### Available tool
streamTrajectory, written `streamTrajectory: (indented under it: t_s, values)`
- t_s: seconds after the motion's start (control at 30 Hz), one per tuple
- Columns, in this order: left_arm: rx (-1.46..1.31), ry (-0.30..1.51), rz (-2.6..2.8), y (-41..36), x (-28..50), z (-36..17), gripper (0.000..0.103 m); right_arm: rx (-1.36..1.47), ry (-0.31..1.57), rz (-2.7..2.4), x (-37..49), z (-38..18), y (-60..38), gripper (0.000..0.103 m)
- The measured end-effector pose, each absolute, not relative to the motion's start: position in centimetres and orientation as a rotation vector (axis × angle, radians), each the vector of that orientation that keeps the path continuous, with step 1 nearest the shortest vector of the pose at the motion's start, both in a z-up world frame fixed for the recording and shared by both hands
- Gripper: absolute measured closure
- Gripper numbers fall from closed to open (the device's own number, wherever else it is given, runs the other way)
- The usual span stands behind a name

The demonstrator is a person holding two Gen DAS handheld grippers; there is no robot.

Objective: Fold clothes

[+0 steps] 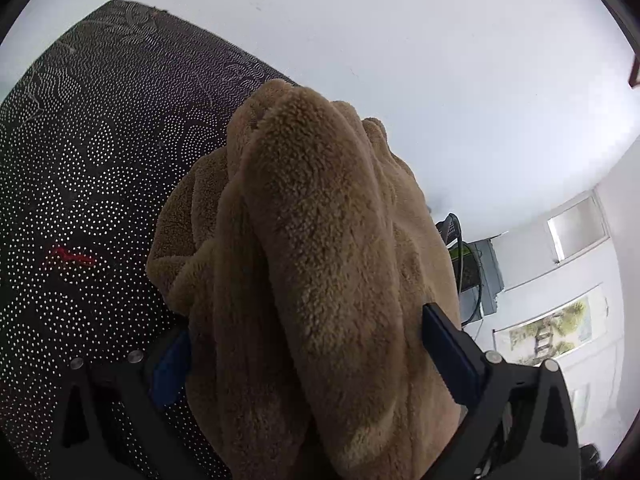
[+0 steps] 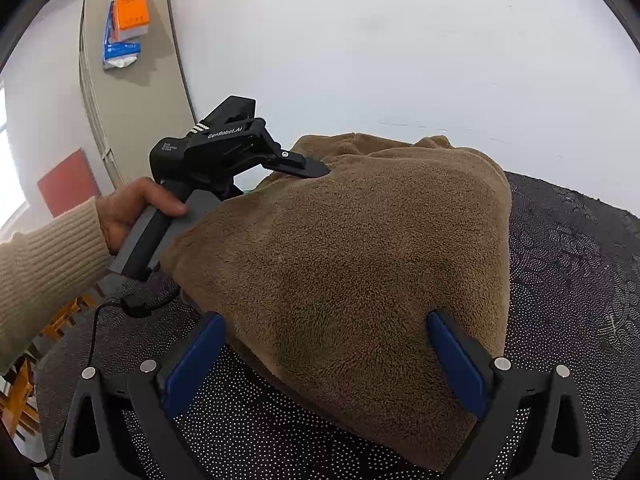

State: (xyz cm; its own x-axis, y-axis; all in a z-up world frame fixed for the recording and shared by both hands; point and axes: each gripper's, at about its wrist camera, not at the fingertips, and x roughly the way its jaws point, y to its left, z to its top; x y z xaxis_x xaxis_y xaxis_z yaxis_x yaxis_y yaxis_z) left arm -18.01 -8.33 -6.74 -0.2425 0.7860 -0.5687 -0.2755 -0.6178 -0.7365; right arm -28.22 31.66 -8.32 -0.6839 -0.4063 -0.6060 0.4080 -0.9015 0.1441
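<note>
A brown fleece garment (image 1: 320, 240) lies heaped on the dark dotted table cover (image 1: 100, 140). In the left wrist view a thick fold of it runs between the blue pads (image 1: 452, 356) of my left gripper (image 1: 304, 320), whose jaws stand wide apart. The right wrist view shows the same garment (image 2: 352, 260) as a broad mound. My right gripper (image 2: 324, 316) is at its near edge, jaws wide, with fabric lying between the pads (image 2: 196, 360). At the mound's far left, the left gripper (image 2: 316, 170) pushes a finger into the fleece, held by a hand (image 2: 136, 208) in a beige knit sleeve.
The table cover (image 2: 560, 280) ends near a white wall behind. A black cable (image 2: 96, 328) trails off the left side. Wooden furniture (image 2: 20, 392) stands at the lower left. Orange and blue boxes (image 2: 126, 20) lie on a beige surface. A red mark (image 1: 72, 258) shows on the cover.
</note>
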Motion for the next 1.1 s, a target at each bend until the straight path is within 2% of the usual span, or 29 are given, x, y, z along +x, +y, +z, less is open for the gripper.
streamTrajectory:
  t_s: [1.1]
  values:
    - [-1.277, -0.631, 1.941, -5.8, -15.4, -7.3, 0.001, 0.906, -0.022, -2.522, -28.6, -8.3, 31.8, 0.001]
